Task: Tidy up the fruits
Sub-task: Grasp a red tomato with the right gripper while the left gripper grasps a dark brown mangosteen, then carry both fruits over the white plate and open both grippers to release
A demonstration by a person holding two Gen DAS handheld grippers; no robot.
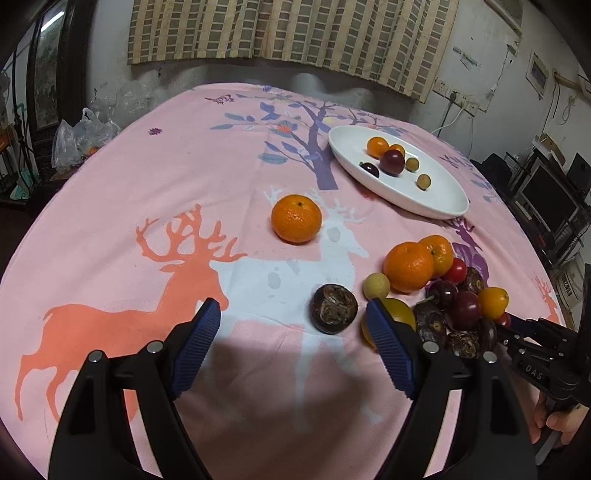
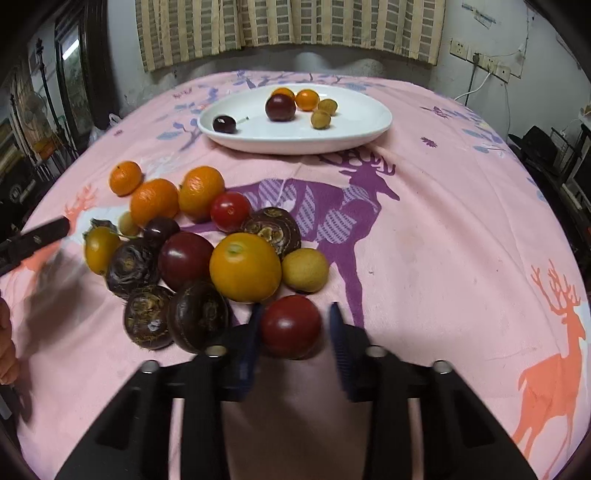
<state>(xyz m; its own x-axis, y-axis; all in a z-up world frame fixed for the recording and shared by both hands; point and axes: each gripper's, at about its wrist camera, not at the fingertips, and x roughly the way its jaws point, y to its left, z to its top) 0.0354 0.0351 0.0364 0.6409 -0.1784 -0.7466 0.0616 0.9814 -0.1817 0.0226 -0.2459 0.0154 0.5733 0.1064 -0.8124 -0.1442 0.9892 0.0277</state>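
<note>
- My right gripper [image 2: 293, 328] has its blue jaws around a red cherry tomato [image 2: 291, 326]. The left pad touches it; on the right a thin gap seems to remain, though blur there makes this uncertain.
- My left gripper [image 1: 293, 314] stands wide open and holds nothing. Its jaws hover low over the pink deer-print tablecloth [image 1: 110, 229].
- Just beyond the left jaws lies a dark water chestnut [image 1: 334, 308], alone on the cloth and clear of both pads.
- The right pad of the left gripper partly covers a yellow tomato [image 1: 400, 312] at the edge of the fruit pile [image 2: 192, 251].
- The pile crowds the left side of the right gripper: water chestnuts, dark purple tomatoes, a large yellow tomato [image 2: 245, 267], a longan [image 2: 304, 270] and a second red tomato [image 2: 231, 211], most of them touching.
- Behind these sit two mandarins [image 2: 177, 197] side by side; a third mandarin [image 1: 296, 218] rests apart on the cloth.
- Farthest out, the white oval plate [image 2: 354, 127] holds two orange fruits, two dark purple tomatoes and two longans.
- A wall with a curtain [image 1: 288, 29] stands behind the table.
</note>
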